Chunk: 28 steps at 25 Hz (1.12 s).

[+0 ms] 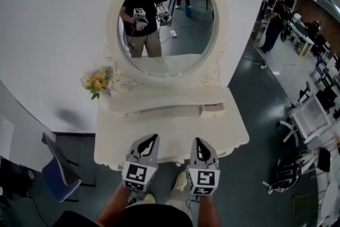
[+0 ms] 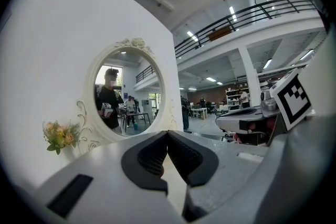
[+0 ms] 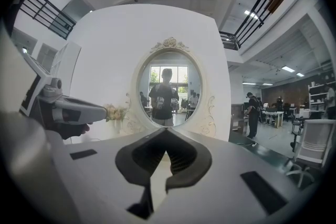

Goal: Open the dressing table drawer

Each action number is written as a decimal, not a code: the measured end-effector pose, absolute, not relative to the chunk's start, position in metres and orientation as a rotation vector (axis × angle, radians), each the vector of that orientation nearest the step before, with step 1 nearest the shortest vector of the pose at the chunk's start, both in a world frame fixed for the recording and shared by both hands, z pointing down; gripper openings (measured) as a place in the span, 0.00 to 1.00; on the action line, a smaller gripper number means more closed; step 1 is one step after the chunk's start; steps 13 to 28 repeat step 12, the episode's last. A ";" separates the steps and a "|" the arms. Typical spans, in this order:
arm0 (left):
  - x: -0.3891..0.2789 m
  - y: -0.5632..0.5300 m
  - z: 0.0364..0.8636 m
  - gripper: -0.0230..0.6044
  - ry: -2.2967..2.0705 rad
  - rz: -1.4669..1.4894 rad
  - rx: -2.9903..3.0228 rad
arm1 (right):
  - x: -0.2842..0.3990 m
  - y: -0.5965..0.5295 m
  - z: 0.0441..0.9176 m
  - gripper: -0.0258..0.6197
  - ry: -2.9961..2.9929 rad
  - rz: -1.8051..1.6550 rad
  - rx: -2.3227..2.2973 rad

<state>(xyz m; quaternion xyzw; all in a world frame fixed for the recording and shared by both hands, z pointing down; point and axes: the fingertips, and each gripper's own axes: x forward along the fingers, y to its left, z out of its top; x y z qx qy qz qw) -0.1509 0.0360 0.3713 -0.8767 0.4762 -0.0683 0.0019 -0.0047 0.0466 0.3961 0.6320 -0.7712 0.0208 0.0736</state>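
The white dressing table stands against the wall under an oval mirror. A small drawer front sits shut at the right end of its raised shelf. Both grippers hover side by side over the table's near edge and point at the mirror. My left gripper is shut with nothing between its black pads. My right gripper is likewise shut and empty, its tips meeting. Neither touches the table. The table's front face is hidden below the edge.
A bunch of yellow flowers stands at the mirror's left foot. A blue chair is on the floor to the left. White chairs and desks stand to the right, where a person is standing.
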 end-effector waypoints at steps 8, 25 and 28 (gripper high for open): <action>-0.152 0.035 0.371 0.04 1.491 -0.215 -2.750 | -0.007 0.045 0.389 0.03 -2.322 0.048 1.905; -0.153 0.033 0.371 0.04 1.487 -0.215 -2.752 | -0.009 0.045 0.388 0.03 -2.317 0.061 1.897; -0.153 0.033 0.371 0.04 1.487 -0.215 -2.752 | -0.009 0.045 0.388 0.03 -2.317 0.061 1.897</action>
